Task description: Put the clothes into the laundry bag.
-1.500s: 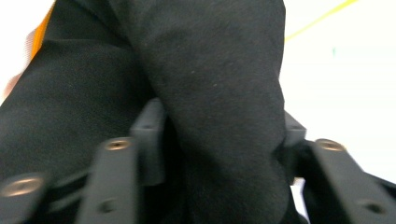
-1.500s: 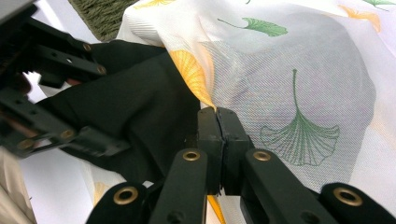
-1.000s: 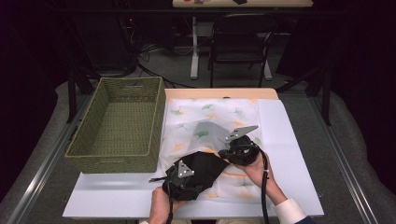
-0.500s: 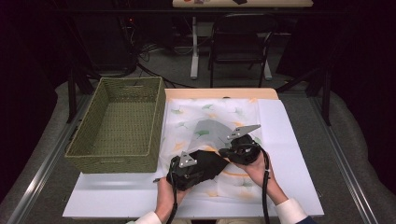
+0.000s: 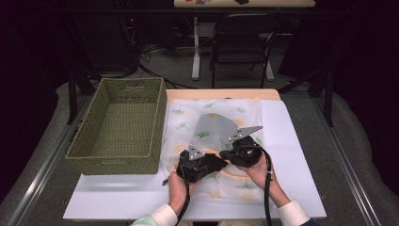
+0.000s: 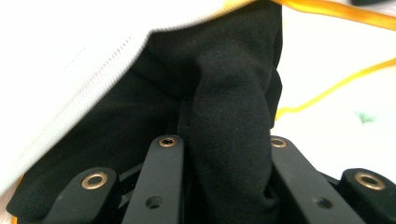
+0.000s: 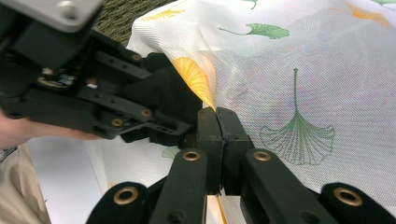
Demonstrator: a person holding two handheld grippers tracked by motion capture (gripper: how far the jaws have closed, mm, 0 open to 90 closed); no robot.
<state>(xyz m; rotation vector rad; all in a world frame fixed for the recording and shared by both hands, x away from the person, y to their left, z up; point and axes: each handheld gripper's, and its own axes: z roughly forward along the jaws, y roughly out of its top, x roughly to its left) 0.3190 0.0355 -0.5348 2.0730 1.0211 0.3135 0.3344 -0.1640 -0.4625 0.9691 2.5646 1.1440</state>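
Pinching black fabric (image 6: 229, 121) in my left tongs (image 5: 200, 165) and the leaf-print cloth (image 7: 289, 60) in my right tongs (image 5: 235, 153), near-centre tabletop (image 5: 117, 197), I should lift both evenly.

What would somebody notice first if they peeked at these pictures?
Probably the white cloth with leaf prints spread mid-table, one part lifted into a grey-looking peak. Both tongs meet at its near edge: the left tongs squeeze black fabric, the right tongs pinch the cloth. A green woven basket sits left.
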